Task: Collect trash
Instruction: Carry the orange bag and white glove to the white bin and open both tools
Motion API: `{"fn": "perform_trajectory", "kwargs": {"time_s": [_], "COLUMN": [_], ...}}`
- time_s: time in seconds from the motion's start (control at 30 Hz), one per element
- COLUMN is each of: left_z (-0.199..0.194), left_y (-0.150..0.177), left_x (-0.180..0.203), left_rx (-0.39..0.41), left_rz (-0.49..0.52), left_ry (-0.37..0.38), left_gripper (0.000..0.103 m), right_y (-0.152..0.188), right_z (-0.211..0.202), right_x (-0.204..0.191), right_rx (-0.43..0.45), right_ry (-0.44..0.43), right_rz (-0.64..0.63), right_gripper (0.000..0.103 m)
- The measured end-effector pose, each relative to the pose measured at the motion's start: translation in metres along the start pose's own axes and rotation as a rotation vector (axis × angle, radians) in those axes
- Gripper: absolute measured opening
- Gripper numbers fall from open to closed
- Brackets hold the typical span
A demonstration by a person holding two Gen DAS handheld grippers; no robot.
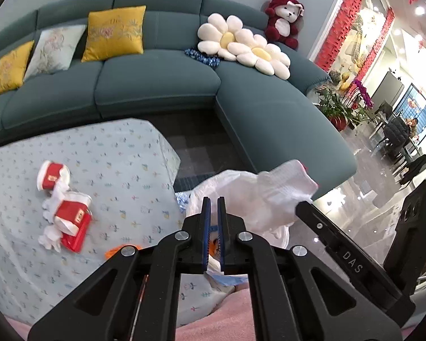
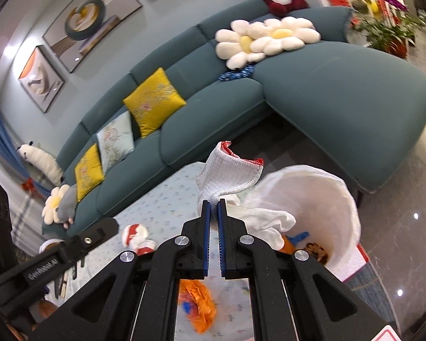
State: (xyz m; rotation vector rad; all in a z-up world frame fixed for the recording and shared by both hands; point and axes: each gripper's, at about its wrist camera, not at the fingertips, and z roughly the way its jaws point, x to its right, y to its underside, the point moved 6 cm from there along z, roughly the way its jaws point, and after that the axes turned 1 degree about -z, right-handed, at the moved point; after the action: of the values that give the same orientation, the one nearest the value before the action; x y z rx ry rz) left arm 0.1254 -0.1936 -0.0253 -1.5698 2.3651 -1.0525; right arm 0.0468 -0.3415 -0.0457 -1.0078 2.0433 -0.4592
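My right gripper [image 2: 213,203] is shut on a white knit glove with a red cuff [image 2: 230,176] and holds it beside the rim of a bin lined with a white bag [image 2: 321,196]. Scraps lie at the bottom of the bin. In the left wrist view the same glove [image 1: 286,184] hangs from the right gripper [image 1: 302,207] over the bag [image 1: 230,187]. My left gripper [image 1: 213,200] is shut with nothing seen at its tips, over the table corner. Crushed red-and-white cups with tissue [image 1: 64,213] and orange crumpled paper [image 2: 198,307] lie on the flowered tablecloth [image 1: 113,156].
A teal corner sofa [image 1: 156,85] with yellow cushions, flower-shaped pillows [image 1: 241,45] and a red plush bear stands behind the table. Dark floor separates table and sofa. Potted plants [image 1: 338,108] stand at the right on glossy floor. Pink fabric [image 1: 213,318] lies under the left gripper.
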Motion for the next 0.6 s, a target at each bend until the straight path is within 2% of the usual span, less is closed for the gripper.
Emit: {"fn": "perform_trajectory", "kwargs": {"time_s": [0.03,0.07,0.17,0.2,0.3,0.4,0.6], "left_z": [0.002,0.006,0.02,0.027,0.045,0.064,0.095], "left_y": [0.004,0.01,0.032,0.043,0.074,0.109,0.153], "left_x": [-0.005,-0.016,-0.049,-0.066,-0.104,-0.136,-0.143], "left_rx": [-0.007,-0.019,-0.074,-0.097,-0.173,-0.264,-0.392], "left_rz": [-0.006,-0.016,-0.1,-0.136,-0.207,-0.319,-0.383], "left_ry": [-0.003,-0.021,-0.057,-0.082,-0.139,-0.139,-0.12], "left_gripper": [0.006,0.01,0.047,0.053,0.056,0.056,0.056], "right_y": [0.002,0.005,0.017,0.021,0.035,0.047,0.061], "right_z": [0.002,0.004,0.012,0.016,0.031,0.042,0.061], "right_x": [0.006,0.01,0.019,0.02,0.025,0.028,0.027], "right_rx": [-0.006,-0.01,-0.033,-0.041,-0.071,-0.096,-0.139], "right_ry": [0.007,0.011,0.022,0.025,0.032,0.033,0.046], "right_rz": [0.006,0.007,0.012,0.013,0.024,0.035,0.023], "right_gripper": [0.005,0.005,0.005,0.005,0.005,0.005,0.005]}}
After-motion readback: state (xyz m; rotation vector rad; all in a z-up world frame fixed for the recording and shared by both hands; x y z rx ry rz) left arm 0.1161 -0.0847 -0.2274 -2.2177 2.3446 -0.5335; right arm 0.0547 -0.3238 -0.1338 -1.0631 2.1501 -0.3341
